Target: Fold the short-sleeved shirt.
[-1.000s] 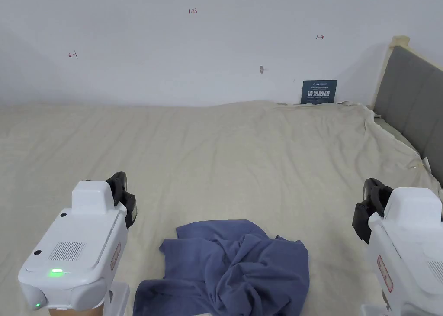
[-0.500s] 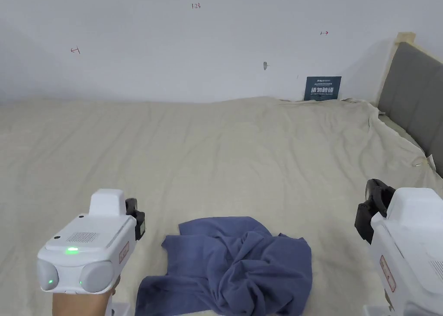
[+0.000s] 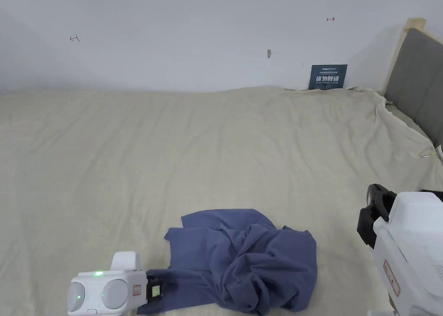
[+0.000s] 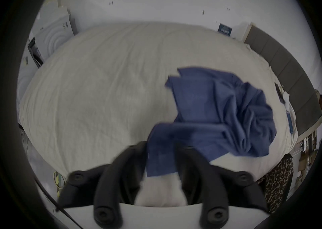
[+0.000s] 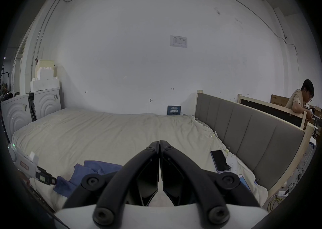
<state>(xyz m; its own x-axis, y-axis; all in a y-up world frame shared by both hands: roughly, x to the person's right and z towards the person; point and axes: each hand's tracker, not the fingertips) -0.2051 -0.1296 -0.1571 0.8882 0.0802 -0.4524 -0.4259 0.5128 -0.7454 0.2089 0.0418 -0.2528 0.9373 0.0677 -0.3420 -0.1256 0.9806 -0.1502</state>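
A crumpled dark blue short-sleeved shirt [image 3: 246,260] lies on the beige bed sheet [image 3: 216,148] near the front edge. My left gripper [image 3: 155,290] is low at the shirt's near left corner. In the left gripper view the shirt [image 4: 217,110] has a flap of cloth lying between the parted jaws of the left gripper [image 4: 161,145], which is open. My right gripper [image 3: 373,215] hovers to the right of the shirt, apart from it. In the right gripper view the right gripper [image 5: 159,143] has its jaws pressed together with nothing between them.
A grey padded headboard [image 3: 415,83] runs along the right side of the bed. A dark phone [image 5: 219,160] lies on the sheet near it. A blue sign [image 3: 328,76] leans on the far wall. White machines [image 5: 47,102] stand left of the bed. A person [image 5: 299,98] sits behind the headboard.
My left gripper has dropped down and swung right to the shirt's near left corner. The right gripper has hardly moved. The head camera has tilted a little downward.
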